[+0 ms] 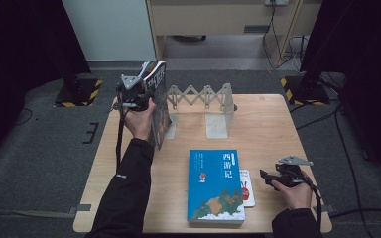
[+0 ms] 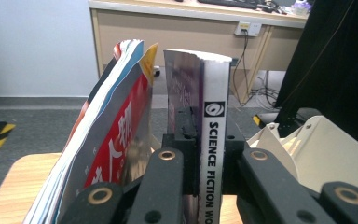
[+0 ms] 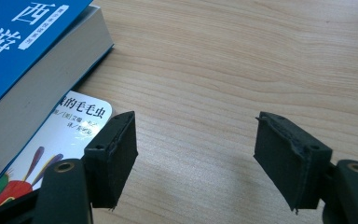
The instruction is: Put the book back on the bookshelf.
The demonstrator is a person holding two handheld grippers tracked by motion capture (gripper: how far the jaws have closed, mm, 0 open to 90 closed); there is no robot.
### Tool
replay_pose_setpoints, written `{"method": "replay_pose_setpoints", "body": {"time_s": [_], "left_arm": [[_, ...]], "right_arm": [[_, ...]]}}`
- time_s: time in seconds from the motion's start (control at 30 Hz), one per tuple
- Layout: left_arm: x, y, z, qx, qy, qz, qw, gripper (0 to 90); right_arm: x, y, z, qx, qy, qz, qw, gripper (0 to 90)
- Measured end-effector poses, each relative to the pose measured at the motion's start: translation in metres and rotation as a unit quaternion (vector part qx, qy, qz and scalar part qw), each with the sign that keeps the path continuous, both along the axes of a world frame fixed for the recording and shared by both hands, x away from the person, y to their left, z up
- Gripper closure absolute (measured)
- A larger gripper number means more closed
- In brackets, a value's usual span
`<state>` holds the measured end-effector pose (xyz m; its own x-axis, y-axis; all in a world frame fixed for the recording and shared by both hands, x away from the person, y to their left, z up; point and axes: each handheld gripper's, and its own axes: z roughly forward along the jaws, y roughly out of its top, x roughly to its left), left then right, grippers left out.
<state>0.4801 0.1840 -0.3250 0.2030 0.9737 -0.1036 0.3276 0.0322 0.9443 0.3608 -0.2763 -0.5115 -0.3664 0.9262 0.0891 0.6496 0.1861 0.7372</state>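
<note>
My left gripper (image 1: 146, 94) holds a thin magazine (image 1: 160, 101) upright at the table's back left, just left of a white folding book rack (image 1: 203, 95). In the left gripper view the jaws (image 2: 198, 135) are shut on its spine (image 2: 213, 140), printed "SCIENCE FICTION". A red-covered magazine (image 2: 109, 140) leans beside it. A thick blue book (image 1: 216, 184) lies flat near the front edge, over a small white booklet (image 1: 247, 187). My right gripper (image 1: 264, 176) rests open just right of the booklet; in the right gripper view it (image 3: 196, 154) has bare table between its jaws, with the booklet (image 3: 70, 130) and blue book (image 3: 23, 60) at left.
The wooden table (image 1: 273, 129) has bare room on its right half. The rack's white bookend (image 1: 217, 121) stands at the back middle, seen close at the right (image 2: 317, 144) in the left gripper view. Desks, cables and black stands are beyond the table.
</note>
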Motion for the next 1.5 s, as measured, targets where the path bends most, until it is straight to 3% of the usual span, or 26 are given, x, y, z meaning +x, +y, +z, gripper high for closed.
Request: {"method": "replay_pose_setpoints", "body": {"time_s": [0.23,0.37,0.5,0.7,1.03,1.23,1.4,1.5], "left_arm": [[0.001,-0.006,-0.005,0.013,0.004,-0.005,0.9999,82.1],[0.000,-0.008,-0.008,0.003,0.000,-0.009,0.9999,82.0],[-0.003,-0.008,-0.009,0.013,-0.001,-0.011,0.9999,81.9],[-0.012,0.000,-0.006,0.010,0.031,-0.028,0.9991,81.6],[-0.034,0.007,-0.010,0.015,0.074,-0.057,0.9955,80.8],[-0.044,0.009,-0.017,0.016,0.082,-0.061,0.9946,80.7],[-0.047,0.013,-0.012,0.011,0.076,-0.063,0.9951,79.0],[-0.045,0.011,-0.008,0.021,0.078,-0.062,0.9948,78.5]], "right_arm": [[0.000,0.000,0.000,0.000,-0.001,0.001,1.0000,29.6],[0.000,-0.001,0.000,-0.001,0.000,0.003,1.0000,29.6],[0.000,-0.001,0.000,-0.001,0.000,0.005,1.0000,29.6],[0.000,0.000,0.000,0.002,0.001,0.003,1.0000,29.4],[0.000,0.001,-0.001,0.003,0.007,0.008,0.9999,28.9],[0.000,0.002,-0.002,0.000,0.007,0.012,0.9999,28.5],[0.000,0.002,-0.002,0.002,0.011,0.011,0.9999,28.3],[0.000,0.003,-0.002,0.002,0.010,0.011,0.9999,28.3]]}}
